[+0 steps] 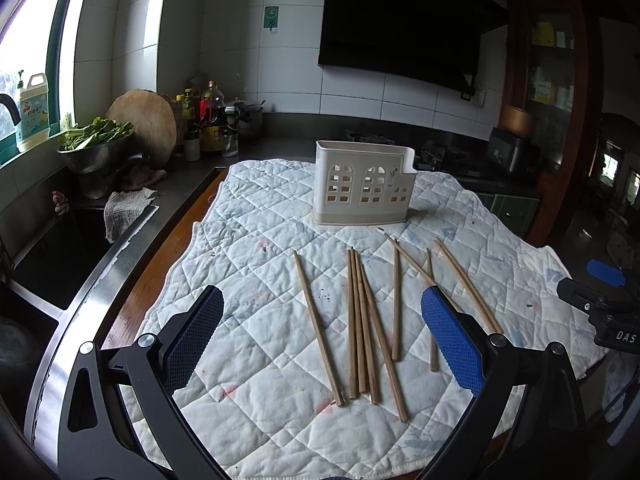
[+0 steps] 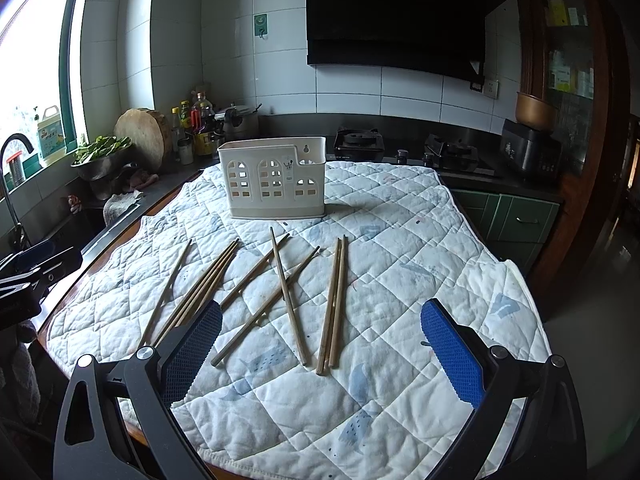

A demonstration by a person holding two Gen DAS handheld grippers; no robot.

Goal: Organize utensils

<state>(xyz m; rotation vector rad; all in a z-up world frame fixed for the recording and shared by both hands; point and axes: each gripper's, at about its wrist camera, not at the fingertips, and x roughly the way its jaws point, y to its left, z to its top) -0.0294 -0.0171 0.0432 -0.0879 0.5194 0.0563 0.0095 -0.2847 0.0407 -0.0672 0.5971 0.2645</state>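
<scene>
A: What's far left on the counter?

B: A jug on the window sill, then a steel bowl holding greens, just beside a round board leaning on the wall. Right of that, bottles crowd the corner. A rag hangs at the sink edge.

A: And the holder?

B: The holder stands upright on the far part of the quilt, about the middle. Through its window cut-outs I see nothing inside; the top opening is hidden from both views.

A: Where are the chopsticks?

B: All on the quilt, near side of the holder. From the left: a single stick, a bundle of four touching each other, then three crossed sticks, then a pair lying side by side at the right.

A: The claws?

B: The left claw has its pads wide apart, hovering over the single stick and bundle, gripping nothing. The right claw is likewise spread wide, above the near ends of the crossed sticks and the pair, gripping nothing.

A: Anything far right?

B: A stove behind the quilt and a cooker beside the cabinet.
</scene>
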